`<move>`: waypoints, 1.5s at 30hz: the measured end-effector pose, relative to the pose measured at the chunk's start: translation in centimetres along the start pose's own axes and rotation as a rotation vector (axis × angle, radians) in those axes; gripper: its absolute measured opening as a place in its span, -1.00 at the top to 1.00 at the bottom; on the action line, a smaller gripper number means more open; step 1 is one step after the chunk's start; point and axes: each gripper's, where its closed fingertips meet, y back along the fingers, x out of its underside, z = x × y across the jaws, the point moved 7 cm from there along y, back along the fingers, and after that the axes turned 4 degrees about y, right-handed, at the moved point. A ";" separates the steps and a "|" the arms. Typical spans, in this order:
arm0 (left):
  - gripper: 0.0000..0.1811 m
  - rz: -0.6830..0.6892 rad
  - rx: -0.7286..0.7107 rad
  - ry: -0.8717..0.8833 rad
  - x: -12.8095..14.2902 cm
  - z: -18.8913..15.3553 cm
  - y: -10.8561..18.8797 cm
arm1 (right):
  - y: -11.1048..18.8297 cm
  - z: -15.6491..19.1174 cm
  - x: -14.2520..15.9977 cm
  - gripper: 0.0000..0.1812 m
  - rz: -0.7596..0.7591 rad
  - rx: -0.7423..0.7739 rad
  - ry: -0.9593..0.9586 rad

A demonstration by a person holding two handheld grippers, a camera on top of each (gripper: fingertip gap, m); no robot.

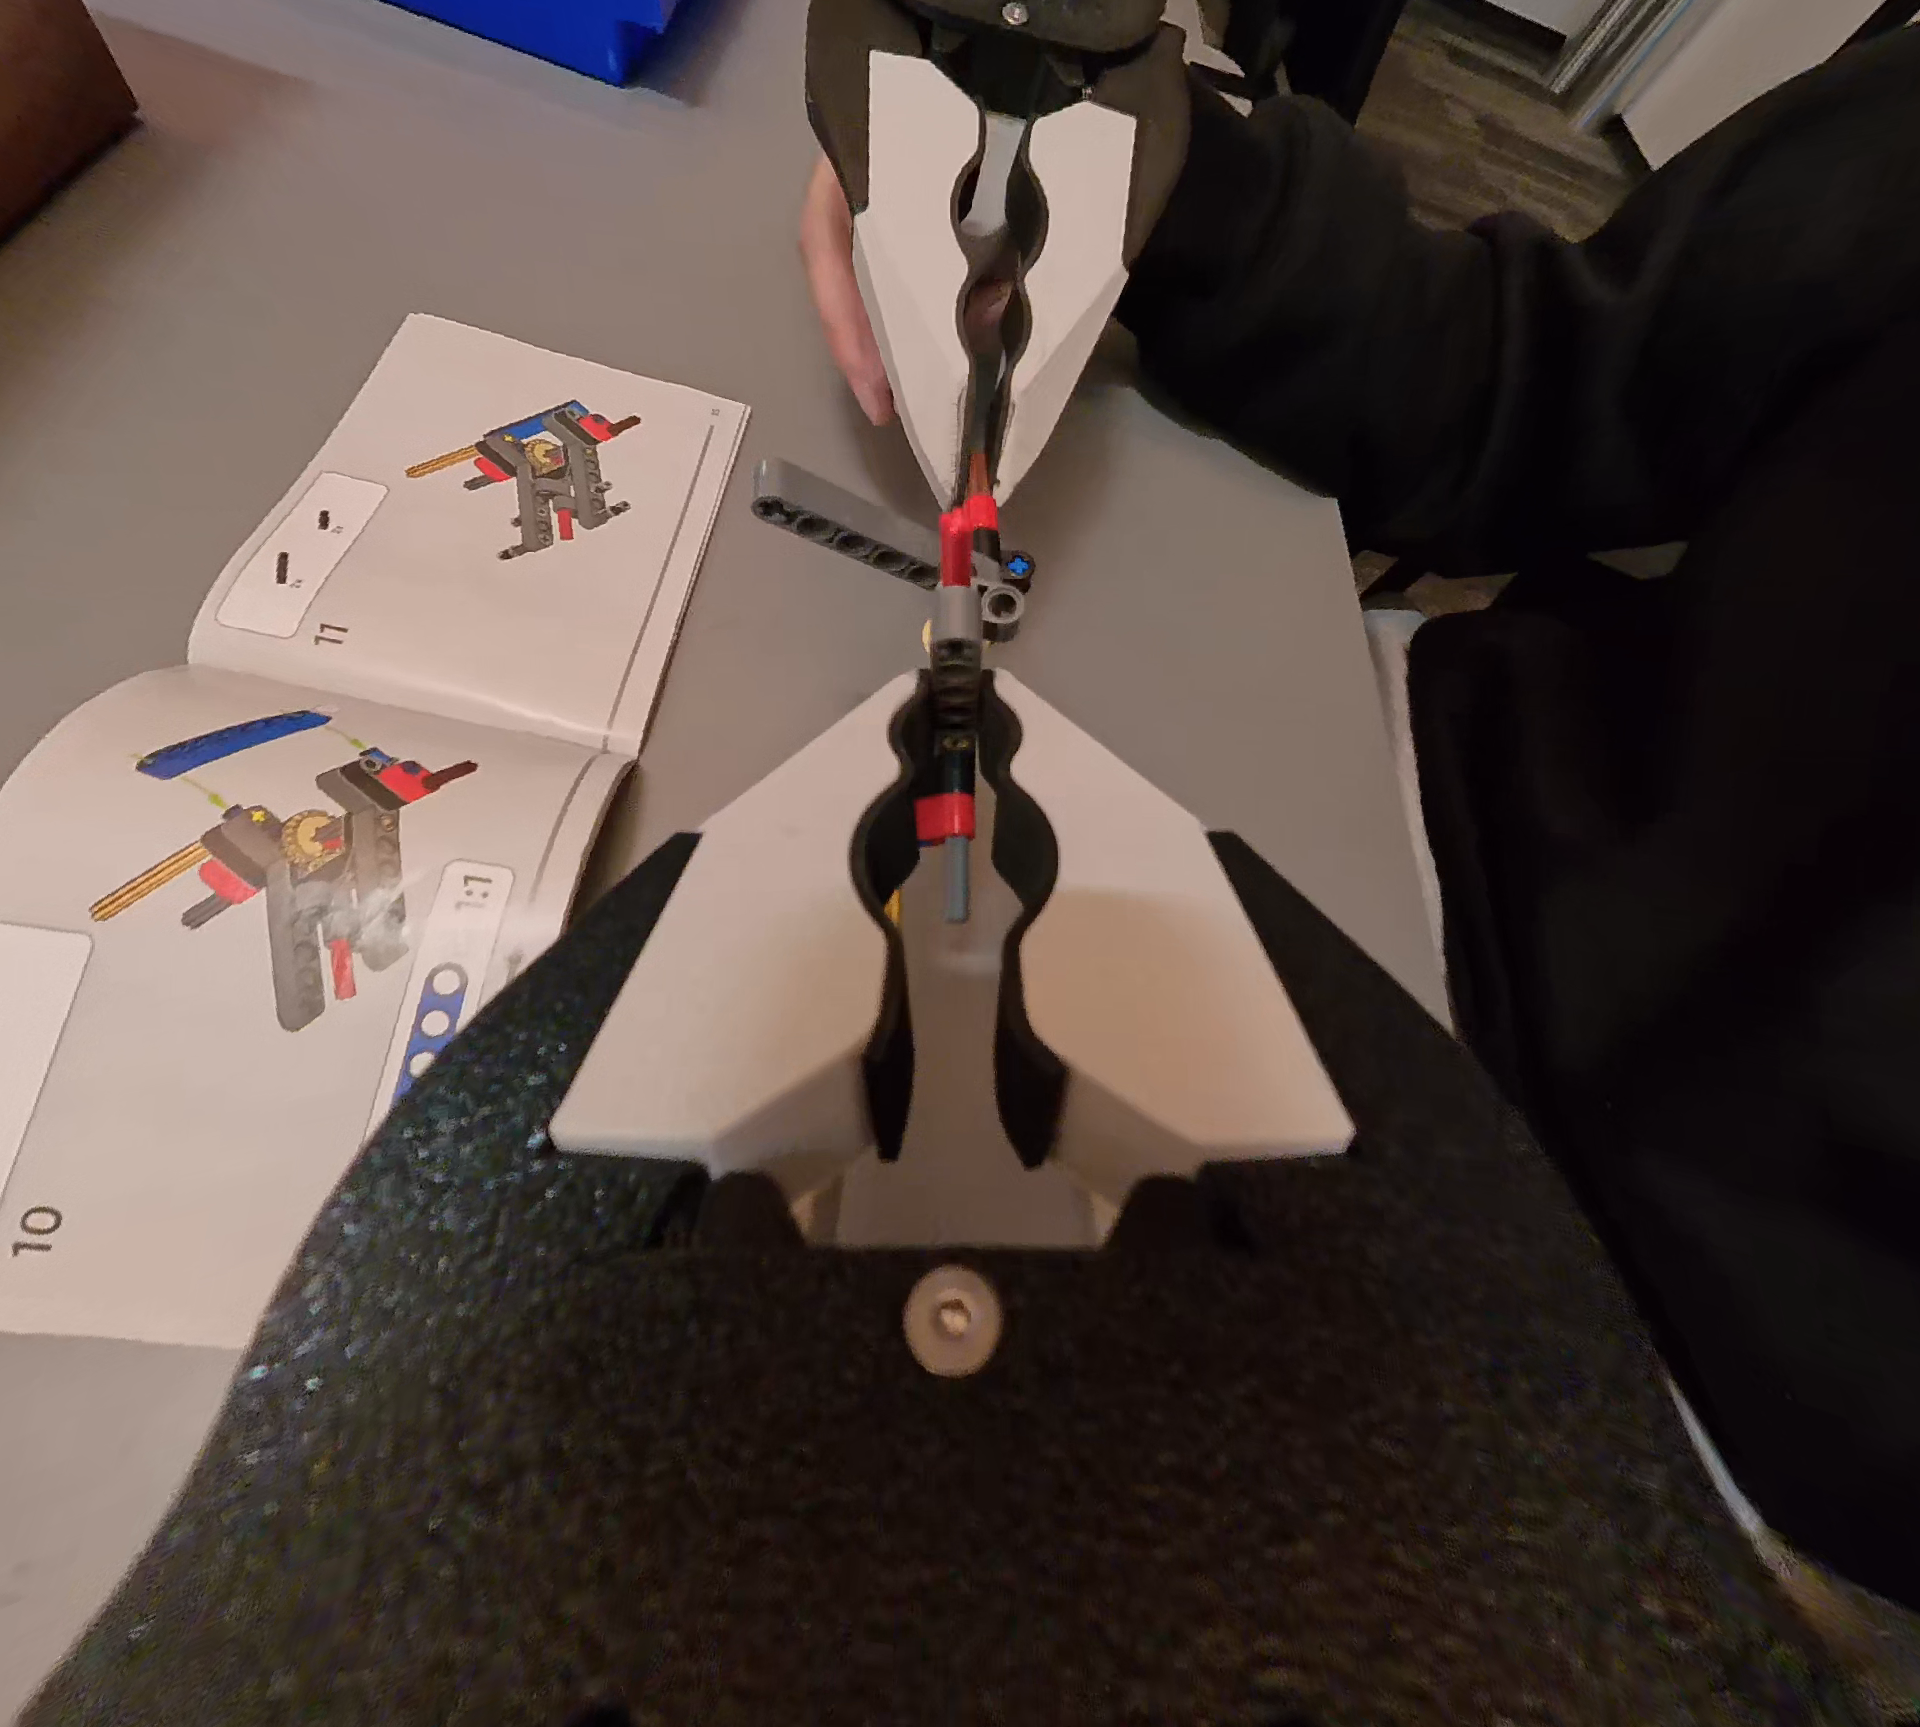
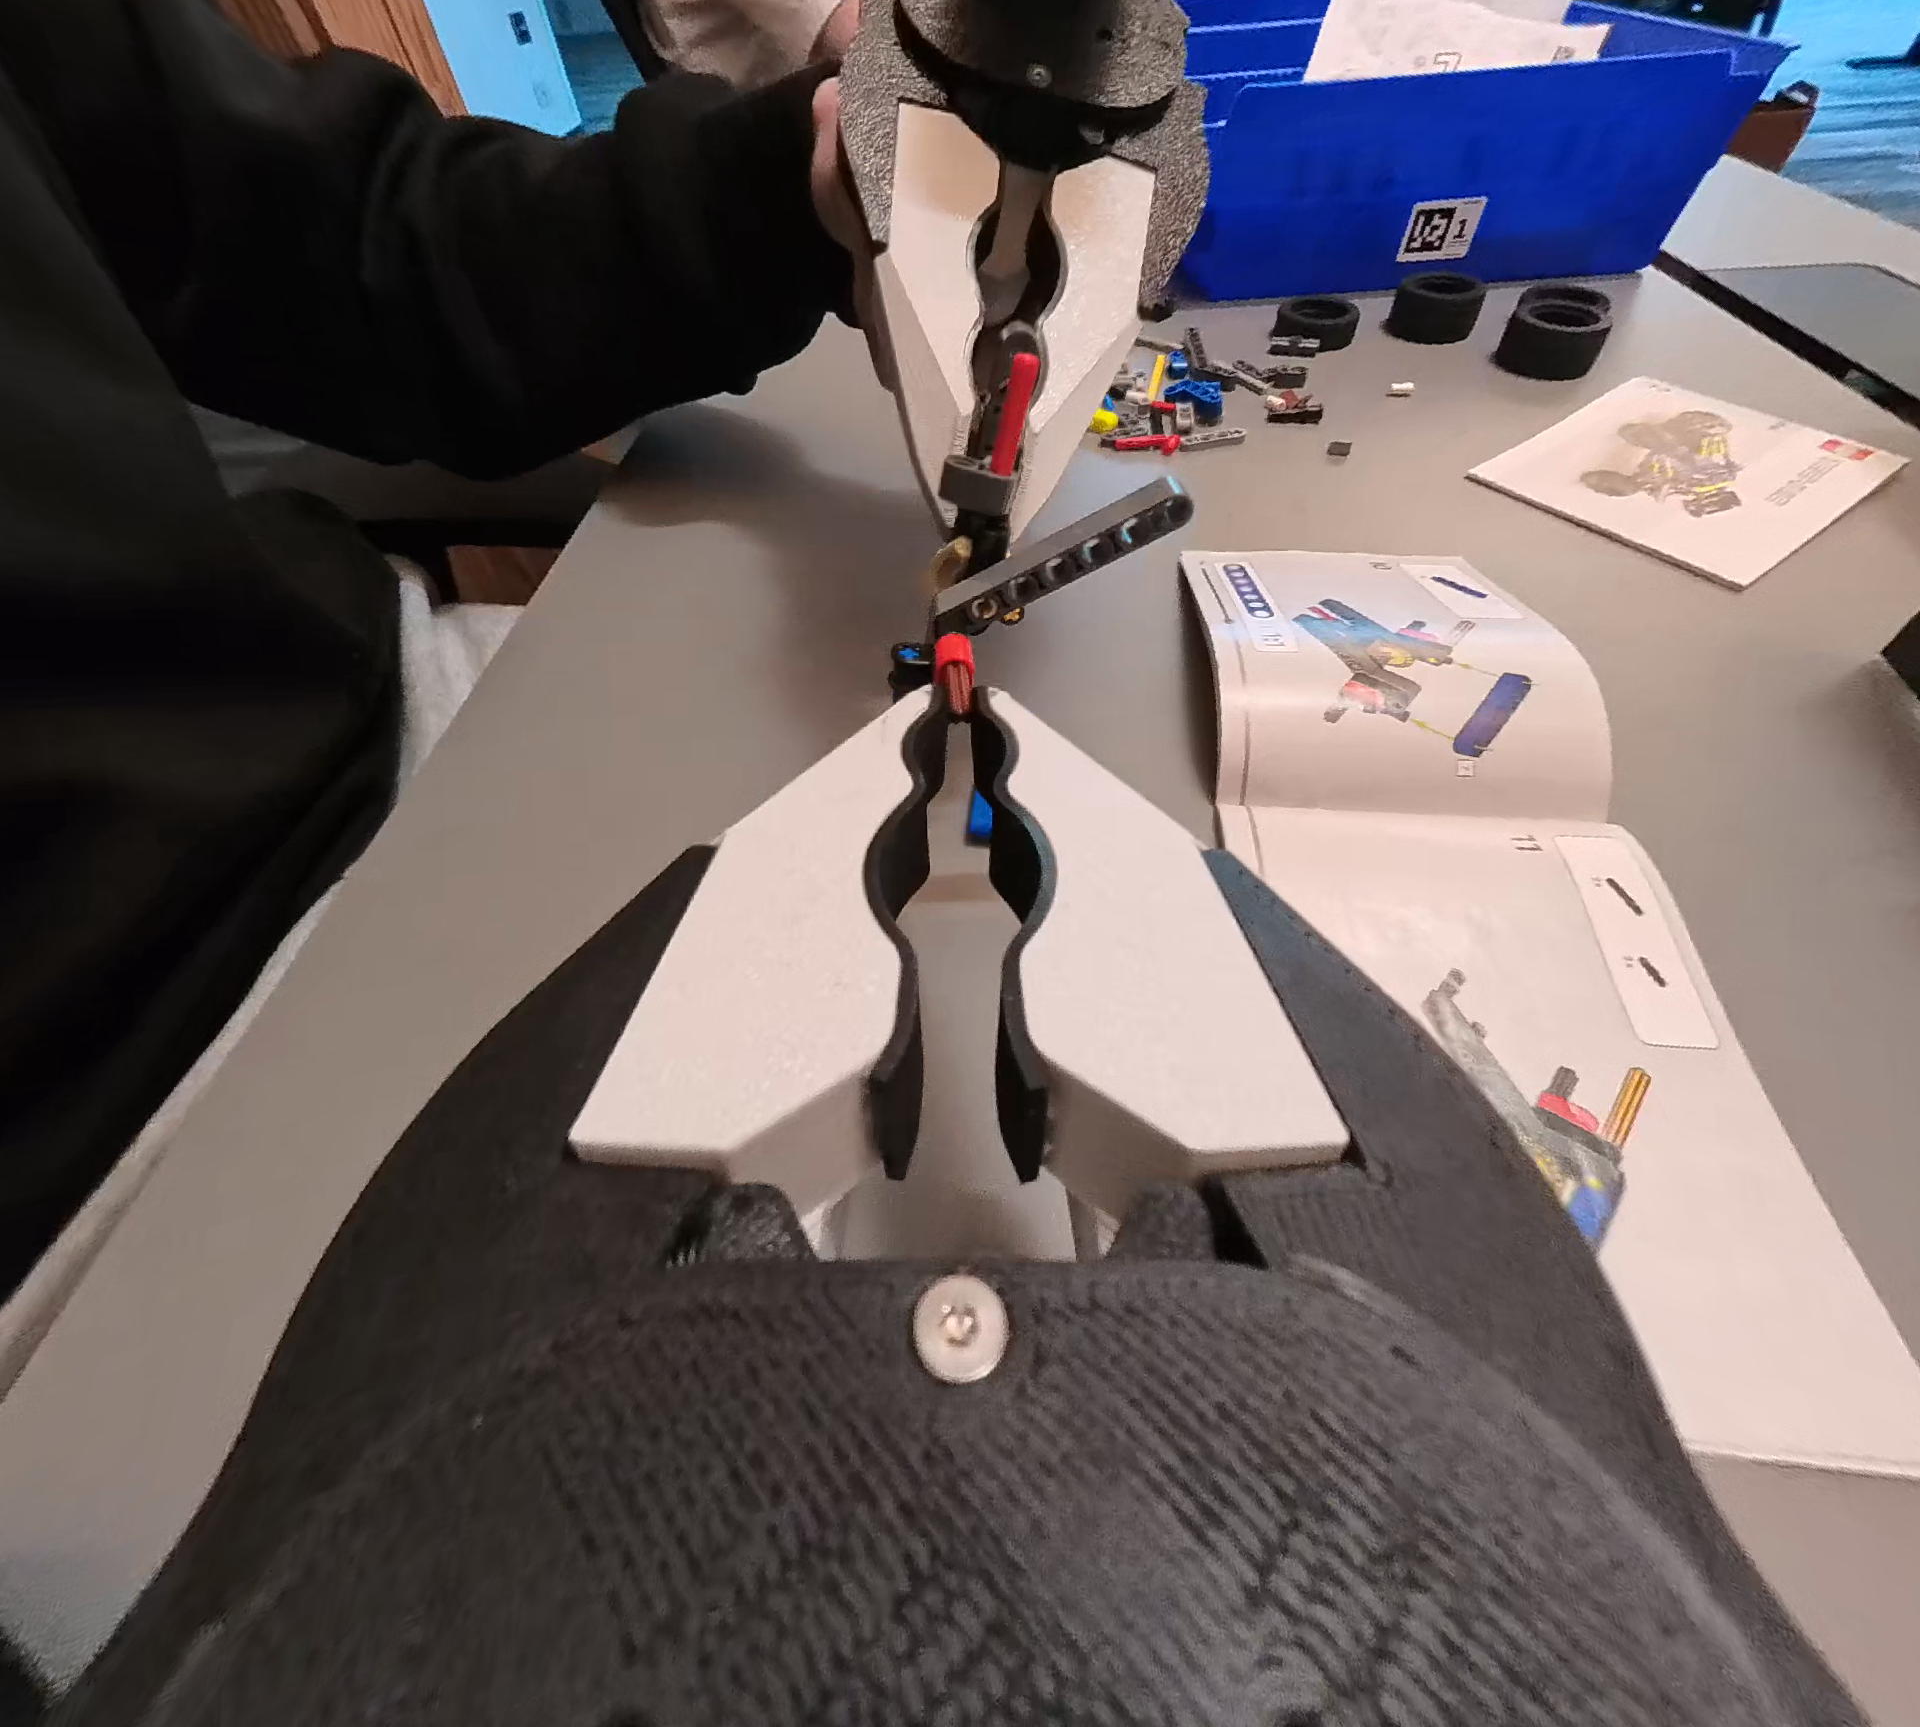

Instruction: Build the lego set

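Note:
A small lego assembly hangs above the grey table (image 1: 520,223) between my two grippers. It has a long dark grey beam (image 1: 842,534) sticking out sideways, a grey connector (image 1: 961,612), a blue pin (image 1: 1018,565) and red parts. My left gripper (image 1: 956,685) is shut on the assembly's black and grey end; a red bush (image 1: 943,815) and a grey axle (image 1: 956,877) lie between its fingers. My right gripper (image 2: 956,703) is shut on a red piece (image 2: 953,661) at the other end, next to the beam (image 2: 1081,555). The left gripper (image 2: 977,524) faces it tip to tip.
An open instruction booklet (image 1: 468,555) lies on the table and also shows in the right wrist view (image 2: 1403,742). Blue bins (image 2: 1455,150) stand at the back. Loose lego parts (image 2: 1195,399), black tyres (image 2: 1439,306) and a second booklet (image 2: 1683,482) lie beyond. A person's black sleeve (image 1: 1455,378) is beside the table edge.

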 end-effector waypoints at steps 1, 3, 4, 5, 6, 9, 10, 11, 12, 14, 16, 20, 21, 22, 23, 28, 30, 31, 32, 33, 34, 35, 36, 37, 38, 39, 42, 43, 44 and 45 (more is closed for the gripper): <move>0.94 0.000 0.004 0.007 -0.1 0.0 0.0 | 0.0 0.0 0.0 0.98 -0.004 -0.007 -0.012; 0.94 0.020 0.004 0.002 0.0 0.0 0.0 | 0.1 0.0 0.0 0.98 -0.002 -0.023 -0.031; 0.94 0.033 0.000 -0.005 0.0 0.1 0.1 | 0.2 0.0 0.0 0.98 -0.003 -0.018 -0.032; 0.94 0.026 0.002 -0.009 0.0 0.0 0.2 | 0.3 0.0 -0.1 0.98 -0.014 -0.015 -0.036; 0.94 0.010 0.014 -0.006 -0.2 0.0 0.3 | 0.3 0.1 -0.2 0.98 -0.033 -0.025 -0.044; 0.94 0.003 0.022 -0.014 -0.6 -0.2 0.5 | 0.5 0.1 -0.4 0.98 -0.022 -0.021 -0.023; 0.94 0.006 0.022 -0.016 -0.6 -0.2 0.4 | 0.5 0.0 -0.4 0.98 -0.025 -0.014 -0.022; 0.94 0.007 0.020 -0.014 -0.6 -0.1 0.4 | 0.5 -0.1 -0.2 0.98 -0.025 -0.007 -0.032; 0.94 0.008 0.017 -0.011 -0.6 0.0 0.4 | 0.5 -0.1 0.0 0.98 -0.020 -0.004 -0.041; 0.94 0.008 0.015 -0.003 -0.4 0.1 0.3 | 0.3 0.0 0.3 0.86 -0.001 -0.013 -0.048; 0.94 0.003 0.021 0.008 -0.4 0.1 0.3 | 0.1 -0.2 0.4 0.65 0.011 0.001 -0.062; 0.94 0.014 0.028 0.012 -0.2 0.1 0.0 | -0.4 -0.1 0.3 0.49 0.003 -0.007 -0.081; 0.94 0.021 0.028 0.016 -0.1 0.2 -0.1 | -0.5 -0.2 0.4 0.50 0.008 -0.006 -0.087; 0.94 0.030 0.027 0.024 0.0 0.3 -0.1 | -0.5 -0.3 0.4 0.52 0.005 0.003 -0.092; 0.94 0.041 0.030 0.035 0.1 0.4 -0.2 | -0.5 -0.4 0.2 0.52 -0.014 0.009 -0.101; 0.95 0.070 0.076 0.173 1.0 1.1 -0.4 | -1.4 -1.1 0.4 0.74 -0.009 0.018 -0.202; 0.95 0.066 0.112 0.263 1.4 1.7 -0.5 | -1.9 -1.0 0.6 0.75 0.040 -0.003 -0.200; 0.95 0.069 0.146 0.305 1.7 1.9 -0.6 | -2.1 -1.0 0.6 0.78 0.053 -0.009 -0.195; 0.95 0.070 0.173 0.342 2.0 2.1 -0.7 | -2.3 -0.9 0.6 0.78 0.063 -0.031 -0.193; 0.94 0.067 0.184 0.369 2.2 2.4 -0.8 | -2.4 -0.8 0.7 0.79 0.081 -0.044 -0.194; 0.94 0.067 0.195 0.383 2.4 2.6 -0.9 | -2.6 -0.8 0.9 0.79 0.106 -0.045 -0.191; 0.94 0.067 0.205 0.391 2.5 2.7 -0.9 | -2.7 -0.8 1.1 0.77 0.135 -0.053 -0.184; 0.94 0.068 0.208 0.398 2.5 2.9 -0.9 | -2.9 -0.7 1.3 0.74 0.162 -0.062 -0.175; 0.94 0.069 0.209 0.403 2.5 3.0 -0.9 | -3.0 -0.6 1.5 0.71 0.182 -0.060 -0.164; 0.94 0.073 0.213 0.408 2.5 3.2 -0.9 | -3.2 -0.6 1.5 0.72 0.196 -0.059 -0.149; 0.94 0.077 0.218 0.415 2.5 3.3 -0.9 | -3.4 -0.6 1.5 0.72 0.202 -0.060 -0.134; 0.94 0.095 0.236 0.433 2.6 3.7 -0.9 | -3.9 -0.7 1.5 0.79 0.232 -0.037 -0.097; 0.94 0.098 0.239 0.437 2.6 3.8 -1.0 | -4.0 -0.7 1.7 0.83 0.252 -0.026 -0.080; 0.94 0.100 0.239 0.440 2.6 3.9 -1.0 | -4.1 -0.8 1.8 0.84 0.270 -0.011 -0.068; 0.94 0.104 0.243 0.442 2.7 4.0 -1.1 | -4.2 -0.8 1.9 0.84 0.280 -0.008 -0.061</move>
